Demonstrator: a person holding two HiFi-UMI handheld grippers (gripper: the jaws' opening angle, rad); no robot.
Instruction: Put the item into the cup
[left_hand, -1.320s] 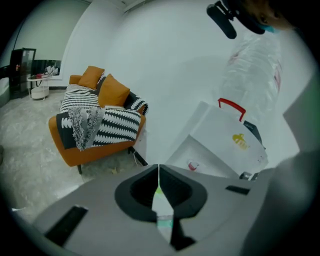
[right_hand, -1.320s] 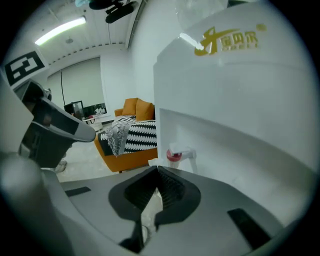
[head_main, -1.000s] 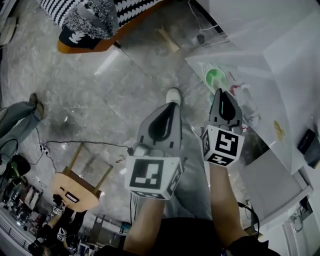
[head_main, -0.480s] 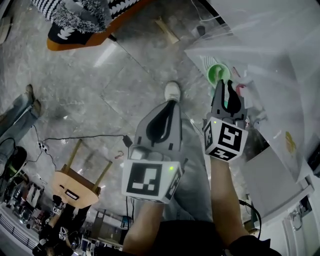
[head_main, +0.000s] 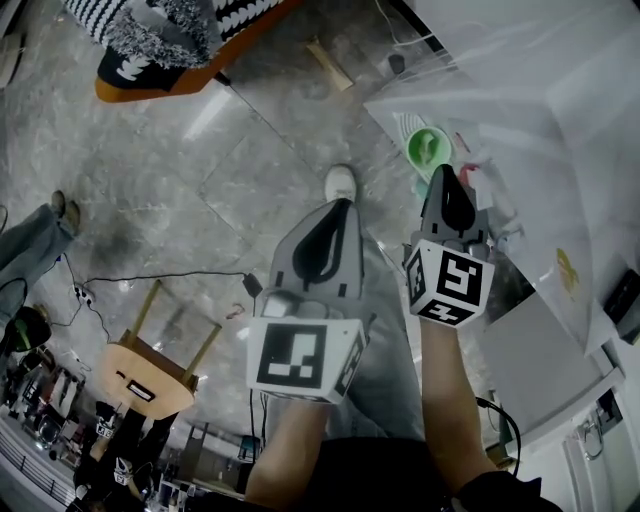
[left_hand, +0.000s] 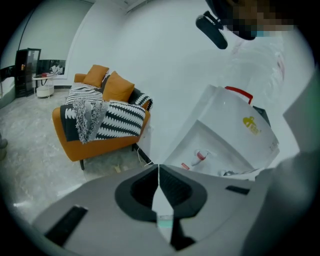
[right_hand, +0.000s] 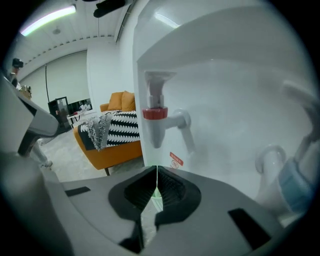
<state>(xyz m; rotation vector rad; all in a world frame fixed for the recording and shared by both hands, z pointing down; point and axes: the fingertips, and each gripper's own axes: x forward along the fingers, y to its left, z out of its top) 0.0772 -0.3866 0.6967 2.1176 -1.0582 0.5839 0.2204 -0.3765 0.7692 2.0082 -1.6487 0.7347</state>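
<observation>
A green cup (head_main: 428, 148) stands in the bay of a white water dispenser (head_main: 540, 120) at the upper right of the head view. My right gripper (head_main: 447, 178) is held just short of the cup, jaws shut, with nothing visible between them. In the right gripper view the right gripper (right_hand: 157, 171) points at the dispenser's red tap (right_hand: 154, 114). My left gripper (head_main: 340, 207) hangs over the floor to the left of it, also shut and empty. In the left gripper view the left gripper (left_hand: 159, 168) faces the dispenser (left_hand: 235, 135). No separate item is identifiable.
An orange sofa (head_main: 180, 45) with a black-and-white throw stands on the stone floor at the top left. A wooden stool (head_main: 150, 375) and a cable lie at the lower left. Another person's legs (head_main: 30, 250) show at the left edge. My shoe (head_main: 341, 183) is below the grippers.
Half a second ago the right gripper's jaws stood apart by the green cup; now they are together. The head view has shifted slightly. The left gripper has barely moved.
</observation>
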